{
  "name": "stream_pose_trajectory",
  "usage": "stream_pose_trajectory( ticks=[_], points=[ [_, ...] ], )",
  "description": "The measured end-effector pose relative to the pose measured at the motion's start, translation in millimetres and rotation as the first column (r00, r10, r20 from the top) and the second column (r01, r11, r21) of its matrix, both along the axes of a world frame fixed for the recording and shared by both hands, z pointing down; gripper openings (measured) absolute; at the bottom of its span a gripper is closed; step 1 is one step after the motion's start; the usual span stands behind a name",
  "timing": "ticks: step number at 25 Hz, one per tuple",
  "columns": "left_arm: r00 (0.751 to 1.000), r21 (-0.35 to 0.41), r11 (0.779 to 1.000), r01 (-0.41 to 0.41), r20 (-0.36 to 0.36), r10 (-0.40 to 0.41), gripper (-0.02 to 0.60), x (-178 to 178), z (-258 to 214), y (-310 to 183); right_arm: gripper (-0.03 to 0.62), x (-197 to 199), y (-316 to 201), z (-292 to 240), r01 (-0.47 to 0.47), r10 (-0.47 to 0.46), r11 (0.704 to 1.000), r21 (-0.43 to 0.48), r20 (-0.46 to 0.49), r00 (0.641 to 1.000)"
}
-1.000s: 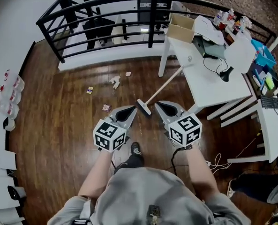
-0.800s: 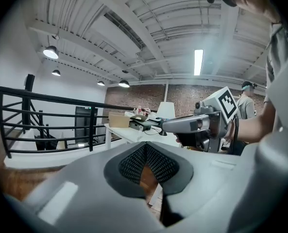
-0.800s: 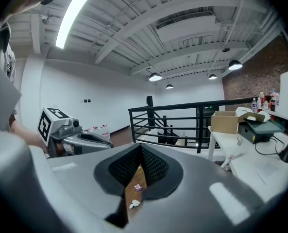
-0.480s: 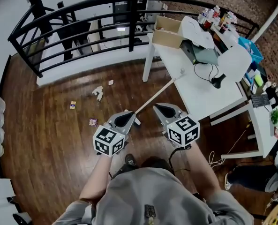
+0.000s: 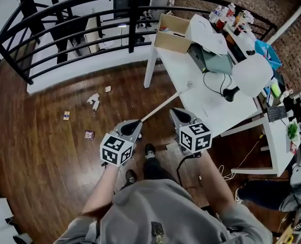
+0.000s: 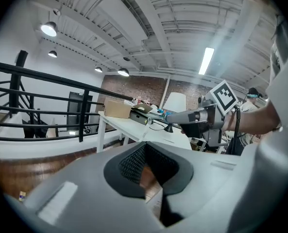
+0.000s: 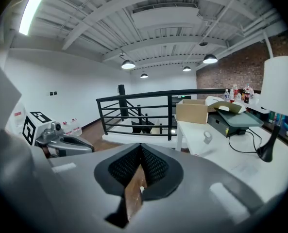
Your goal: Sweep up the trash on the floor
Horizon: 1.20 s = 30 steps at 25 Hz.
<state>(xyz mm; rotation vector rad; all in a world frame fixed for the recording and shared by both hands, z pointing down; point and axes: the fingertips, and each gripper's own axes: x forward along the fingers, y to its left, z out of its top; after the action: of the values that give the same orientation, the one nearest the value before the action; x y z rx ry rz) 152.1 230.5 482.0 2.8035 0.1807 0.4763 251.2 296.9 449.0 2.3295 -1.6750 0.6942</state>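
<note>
Person point(image 5: 155, 207): bottom middle of the head view, in a grey top, with a tool in each hand.
Left tool point(image 5: 132, 126): lower middle, clenched with nothing in it. Its tip sits over the low end of the broom.
Right tool point(image 5: 178, 113): just to the right, also clenched and empty, with its tip near the bench edge.
Broom point(image 5: 163, 103): between the two tools. The thin pale stick slants up and right, with its top end against the bench. The brush end is hidden behind the left tool.
Trash: left of the tools on the brown wood floor point(image 5: 48, 151), well apart from the broom. It is a red wrapper point(image 5: 89, 134), a yellow bit point(image 5: 66, 115) and crumpled white paper point(image 5: 94, 100).
Bench point(image 5: 191, 93): white, middle to upper right, with a cardboard box point(image 5: 170, 34) and a white lamp point(image 5: 252, 75) on it.
Railing point(image 5: 64, 6): black, across the top.
</note>
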Motion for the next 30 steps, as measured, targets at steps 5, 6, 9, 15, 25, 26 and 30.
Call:
stream_pose_trajectory(
  ticks=[5, 6, 9, 15, 25, 26, 30],
  points=[
    [0.999, -0.014, 0.999, -0.036, 0.037, 0.036, 0.005, 61.4, 19.5, 5.7, 0.054, 76.6, 12.0, 38.8, -0.075, 0.079, 0.994, -0.074, 0.046, 0.996],
    [0.998, -0.017, 0.999, -0.038, 0.047, 0.038, 0.005, 73.6, 24.0, 6.4, 0.062, 91.5, 14.4, 44.9, -0.087, 0.091, 0.992, -0.087, 0.048, 0.995],
    [0.996, -0.028, 0.999, -0.031, 0.082, 0.033, 0.005, 106.7, 36.1, 10.3, 0.097, 130.8, 22.9, 63.6, -0.113, 0.121, 0.986, -0.123, 0.059, 0.991],
    [0.989, -0.034, 0.999, -0.037, 0.144, 0.041, 0.005, 156.2, 56.3, 17.1, 0.199, 184.0, 15.1, 100.0, -0.099, 0.119, 0.983, -0.156, 0.124, 0.985],
    [0.969, -0.048, 0.997, 0.057, 0.242, -0.044, 0.005, 153.4, 83.5, 7.7, 0.206, 205.0, -28.4, 129.1, 0.051, -0.03, 0.987, -0.151, 0.138, 0.99],
    [0.966, -0.05, 0.996, 0.071, 0.251, -0.056, 0.005, 150.3, 87.1, 3.6, 0.203, 202.5, -34.7, 129.5, 0.07, -0.049, 0.986, -0.15, 0.136, 0.989],
    [0.955, -0.056, 0.991, 0.125, 0.276, -0.105, 0.005, 140.1, 95.5, -6.2, 0.177, 188.2, -57.0, 133.1, 0.163, -0.14, 0.973, -0.164, 0.144, 0.98]
  ],
)
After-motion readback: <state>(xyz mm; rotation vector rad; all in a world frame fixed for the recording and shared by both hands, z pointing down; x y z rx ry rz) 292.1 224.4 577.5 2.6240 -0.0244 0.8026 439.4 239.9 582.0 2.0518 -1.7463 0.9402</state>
